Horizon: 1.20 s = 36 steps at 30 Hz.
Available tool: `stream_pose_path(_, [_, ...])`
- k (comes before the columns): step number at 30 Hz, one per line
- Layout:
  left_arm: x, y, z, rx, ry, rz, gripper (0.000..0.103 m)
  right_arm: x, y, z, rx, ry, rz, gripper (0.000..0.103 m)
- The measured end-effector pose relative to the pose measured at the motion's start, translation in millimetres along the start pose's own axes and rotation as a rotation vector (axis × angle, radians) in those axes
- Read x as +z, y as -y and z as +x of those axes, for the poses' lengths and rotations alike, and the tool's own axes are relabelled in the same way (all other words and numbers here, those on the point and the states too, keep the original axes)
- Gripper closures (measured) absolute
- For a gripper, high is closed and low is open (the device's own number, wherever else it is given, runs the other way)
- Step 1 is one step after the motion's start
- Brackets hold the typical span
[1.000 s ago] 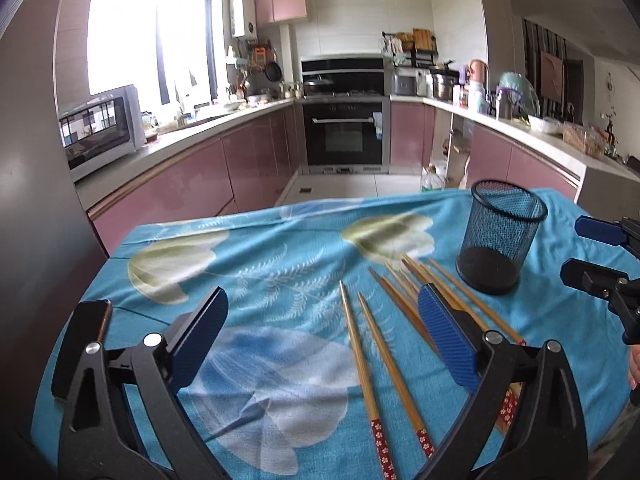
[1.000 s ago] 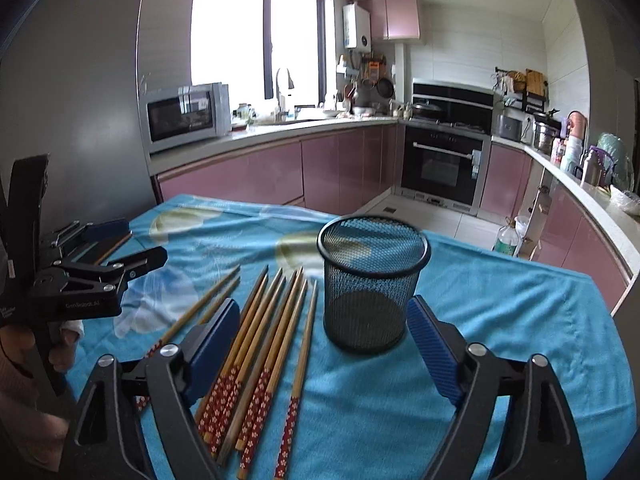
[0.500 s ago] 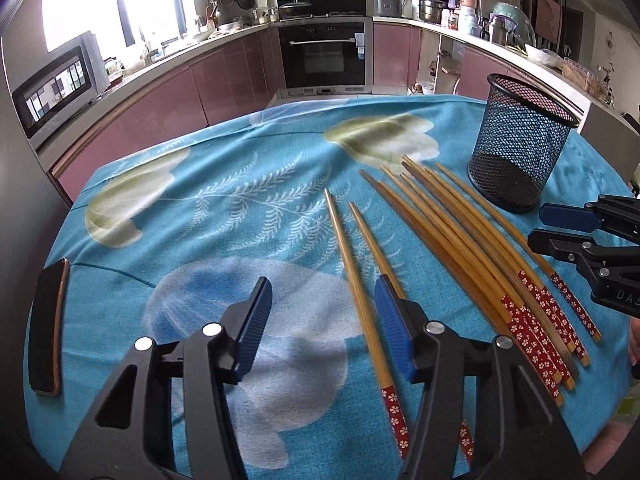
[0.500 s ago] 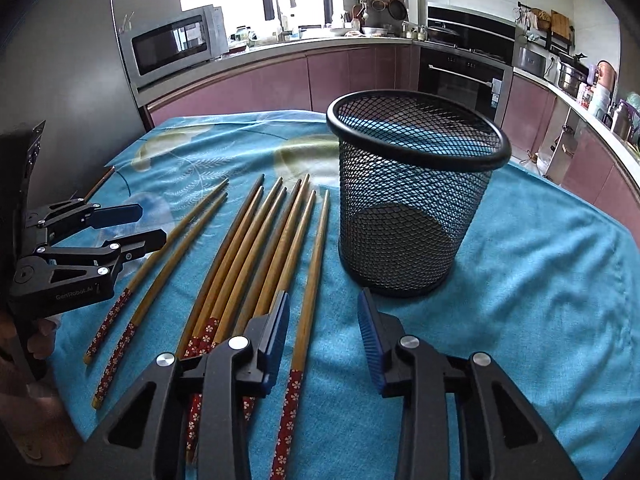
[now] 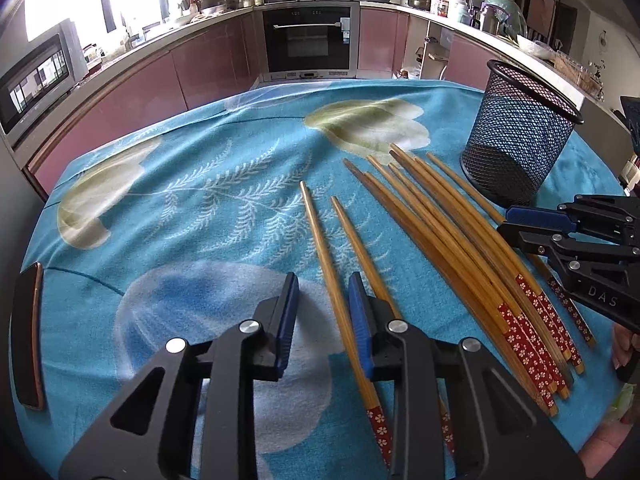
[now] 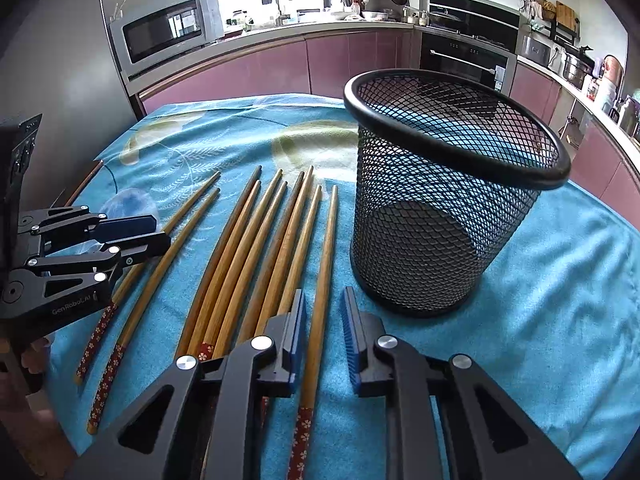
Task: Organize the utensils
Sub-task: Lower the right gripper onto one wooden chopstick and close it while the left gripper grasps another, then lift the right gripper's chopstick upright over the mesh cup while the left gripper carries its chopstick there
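Left wrist view: my left gripper (image 5: pixel 323 320) hangs low over the blue floral tablecloth (image 5: pixel 192 208), jaws parted with a narrow gap; the leftmost chopstick (image 5: pixel 332 280) runs between the two blue pads, and I cannot tell whether either pad touches it; its neighbour (image 5: pixel 360 248) passes under the right-hand pad. A bundle of chopsticks (image 5: pixel 460 240) lies fanned to the right, red-patterned ends toward me, tips toward the black mesh cup (image 5: pixel 516 148), which stands upright near the far right of the cloth; a dark phone (image 5: pixel 26 336) rests at the left edge.

Right wrist view: my right gripper (image 6: pixel 323 336) is likewise parted a little, straddling the rightmost chopstick (image 6: pixel 324 272) of the bundle; contact with the pads is not clear; the mesh cup (image 6: pixel 448 200) stands just beside and beyond it, holding no chopsticks; the remaining sticks of the bundle (image 6: pixel 248 256) lie parallel to the left, and the separate pair (image 6: pixel 168 256) lies farther left under my other gripper (image 6: pixel 158 234); a microwave (image 6: pixel 164 32) sits on the counter behind.
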<state>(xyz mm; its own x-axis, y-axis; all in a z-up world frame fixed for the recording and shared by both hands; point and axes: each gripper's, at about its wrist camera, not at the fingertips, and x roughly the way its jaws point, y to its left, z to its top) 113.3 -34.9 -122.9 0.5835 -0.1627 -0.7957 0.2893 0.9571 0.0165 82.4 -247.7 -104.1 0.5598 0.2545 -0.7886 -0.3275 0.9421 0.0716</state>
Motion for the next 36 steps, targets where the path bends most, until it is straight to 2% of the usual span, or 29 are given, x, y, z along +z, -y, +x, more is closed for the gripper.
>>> stream_pose_path(1, [0.4,0.1,0.2,-0.003,0.0,-0.002,0.082,0.4,-0.3,-0.1,0.01,-0.001,0.006,0.096])
stream_pose_path(7, [-0.5,0.3,-1.9,-0.02,0.003,-0.033,0.093,-0.5,4.5,-7.0,0.044,0.015,0.04,0.097])
stream_pose_path(15, [-1.1,-3.9,-21.5,-0.059,0.045,-0.065,0.095,0.2,9.8,-49.3,0.092,0.123,0.019,0.097])
stream_pose_path(18, [3.5,-6.1,-37.2,-0.079,0.08,-0.069,0.095,1.5,11.9,-65.8,0.112,0.166,0.017,0.097])
stream_pose_path(24, [18.5,-4.8,-77.4,-0.177,0.166,-0.067,0.096,8.5,22.3,-102.2,0.15,0.269,0.037,0.097])
stream_pose_path(33, [51.4,10.1,-143.3,-0.319,0.333,-0.055,0.096,22.3,36.3,-149.4,0.165,0.419,0.042,0.097])
stream_pose_path(36, [66.1,18.6,-156.8,-0.341,0.378,-0.047,0.096,28.2,41.4,-160.5,0.169,0.452,0.038,0.097])
